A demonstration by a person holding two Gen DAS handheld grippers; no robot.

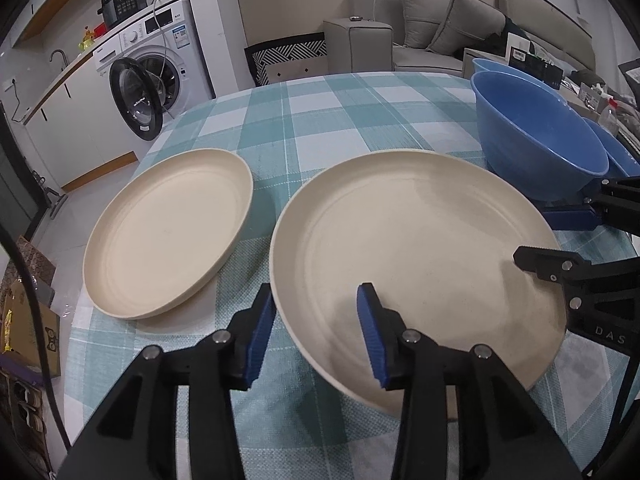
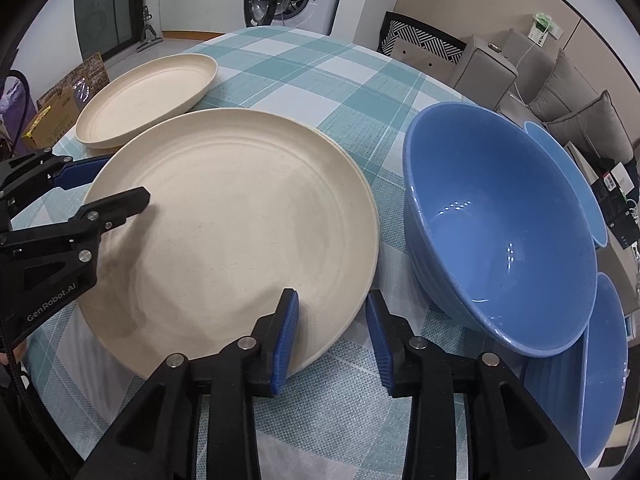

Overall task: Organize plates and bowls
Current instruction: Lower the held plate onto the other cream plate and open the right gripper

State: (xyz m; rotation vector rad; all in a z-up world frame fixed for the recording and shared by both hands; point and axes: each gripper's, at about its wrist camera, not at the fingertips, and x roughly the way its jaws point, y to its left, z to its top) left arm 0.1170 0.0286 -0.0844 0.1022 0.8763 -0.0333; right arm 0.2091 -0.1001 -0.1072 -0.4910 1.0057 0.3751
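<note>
A large cream plate lies on the checked tablecloth, also in the right wrist view. My left gripper is open, its jaws straddling the plate's near-left rim. My right gripper is open, its jaws straddling the plate's right rim; it shows at the right of the left wrist view. A second cream plate lies to the left, apart. A blue bowl sits right of the large plate, with two more blue bowls behind and beside it.
The table has a teal and white checked cloth. A washing machine with its door open stands beyond the table's left side. A grey sofa is behind. Cardboard boxes sit on the floor at left.
</note>
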